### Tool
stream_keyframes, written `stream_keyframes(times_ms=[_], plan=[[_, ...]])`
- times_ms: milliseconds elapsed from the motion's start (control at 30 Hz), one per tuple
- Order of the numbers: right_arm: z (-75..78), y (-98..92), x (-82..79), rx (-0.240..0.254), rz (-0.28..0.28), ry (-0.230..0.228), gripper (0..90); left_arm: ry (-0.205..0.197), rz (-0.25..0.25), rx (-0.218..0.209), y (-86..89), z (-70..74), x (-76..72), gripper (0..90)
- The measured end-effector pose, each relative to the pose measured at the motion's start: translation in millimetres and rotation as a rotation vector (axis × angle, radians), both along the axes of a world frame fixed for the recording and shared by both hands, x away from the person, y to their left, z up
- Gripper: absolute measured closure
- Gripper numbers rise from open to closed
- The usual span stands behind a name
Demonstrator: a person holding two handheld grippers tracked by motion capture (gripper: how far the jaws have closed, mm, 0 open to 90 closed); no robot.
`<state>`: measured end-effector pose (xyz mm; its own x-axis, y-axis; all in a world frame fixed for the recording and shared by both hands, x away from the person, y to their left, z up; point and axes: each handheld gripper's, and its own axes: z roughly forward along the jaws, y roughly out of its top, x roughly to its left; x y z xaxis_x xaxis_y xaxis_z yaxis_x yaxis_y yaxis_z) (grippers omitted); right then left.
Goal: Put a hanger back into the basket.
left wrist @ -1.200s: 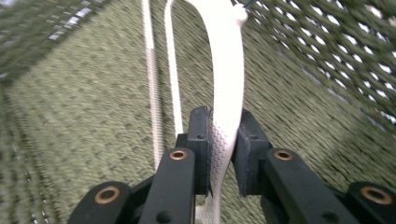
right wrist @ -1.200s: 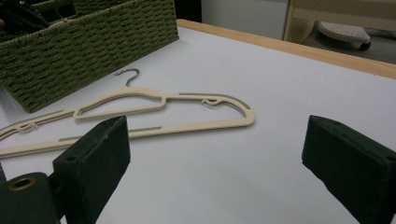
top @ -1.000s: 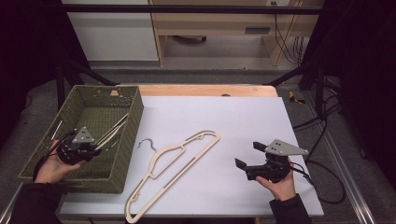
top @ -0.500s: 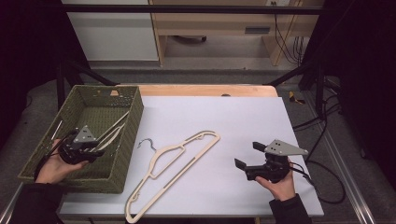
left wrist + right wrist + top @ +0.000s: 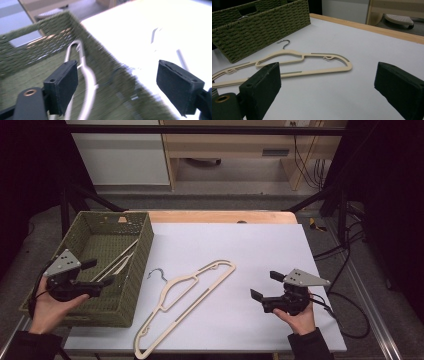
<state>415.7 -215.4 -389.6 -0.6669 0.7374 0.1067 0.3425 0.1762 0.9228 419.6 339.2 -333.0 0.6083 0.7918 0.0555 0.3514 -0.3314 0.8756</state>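
A cream hanger (image 5: 186, 304) with a metal hook lies flat on the white table (image 5: 250, 250); it also shows ahead in the right gripper view (image 5: 312, 62). My left gripper (image 5: 99, 272) hovers over the near part of the green woven basket (image 5: 137, 285). Its jaws have just been opening and stand wide, gripping nothing. Below them pale hangers (image 5: 117, 262) rest inside the basket (image 5: 100, 55), one hanger (image 5: 87, 75) seen between the jaws. My right gripper (image 5: 265, 285) is open near the table's front right, pointing at the cream hanger with nothing held.
The basket fills the table's left side and its wall stands between my left gripper and the cream hanger's hook (image 5: 157, 272). A wooden strip (image 5: 220, 216) edges the table's far side. Cables (image 5: 345, 305) trail off to the right.
My left gripper has opened, let go of the pale hanger in the basket, and lifted while drifting left. The right gripper has stayed put.
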Motion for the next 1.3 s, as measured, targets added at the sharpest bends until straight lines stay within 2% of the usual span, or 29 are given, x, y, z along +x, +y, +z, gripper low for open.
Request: stream_keyframes(times_ms=[100, 267, 333, 400, 533, 633, 700, 867, 967, 1100, 1200, 1267, 1300], plan=[[0.8, -1.4, -0.4, 0.002, -0.002, -0.005, 7.4, -0.034, -0.006, -0.066, -12.7, 1.3, -16.6, 15.7], [0.5, -1.1, -0.5, 0.004, -0.001, -0.006, 7.1, -0.062, -0.026, -0.128, -34.8, -5.2, -40.2, 15.7], [0.3, -0.6, -0.9, 0.002, 0.000, -0.002, 7.0, -0.069, -0.023, -0.128, -43.7, -9.7, -45.6, 15.6], [0.3, -0.7, -1.1, 0.002, 0.000, -0.002, 6.9, -0.063, -0.043, -0.115, -51.9, -15.3, -48.1, 13.8], [0.9, -2.4, -1.7, 0.003, -0.004, -0.008, 6.2, -0.045, -0.064, -0.121, -66.0, -27.5, -52.3, 11.0], [0.9, -3.8, -2.4, 0.002, -0.009, -0.010, 5.6, -0.063, -0.058, -0.085, -76.0, -33.9, -58.4, 11.1], [0.6, -4.9, -2.7, 0.003, -0.011, -0.013, 5.6, -0.053, -0.080, -0.067, -82.1, -37.4, -62.6, 13.4], [0.7, -6.3, -3.9, 0.004, -0.015, -0.013, 5.3, -0.051, -0.094, -0.013, -95.9, -46.5, -68.0, 15.3], [1.0, -7.1, -4.5, 0.004, -0.012, -0.013, 5.4, -0.007, -0.103, -0.038, -98.4, -57.6, -63.4, 16.0], [1.0, -6.8, -4.6, 0.006, -0.013, -0.012, 5.3, 0.048, -0.095, -0.028, -100.8, -74.0, -58.6, 18.2], [0.5, -6.5, -4.8, 0.005, -0.011, -0.010, 5.4, 0.065, -0.079, 0.010, -102.8, -83.7, -57.5, 20.9], [0.0, -5.9, -4.9, 0.004, -0.011, -0.011, 5.4, 0.046, -0.061, 0.069, -106.2, -86.2, -58.8, 23.3], [-0.2, -5.7, -4.9, 0.003, -0.011, -0.008, 5.5, 0.046, -0.061, 0.076, -107.0, -86.3, -59.0, 23.3]])
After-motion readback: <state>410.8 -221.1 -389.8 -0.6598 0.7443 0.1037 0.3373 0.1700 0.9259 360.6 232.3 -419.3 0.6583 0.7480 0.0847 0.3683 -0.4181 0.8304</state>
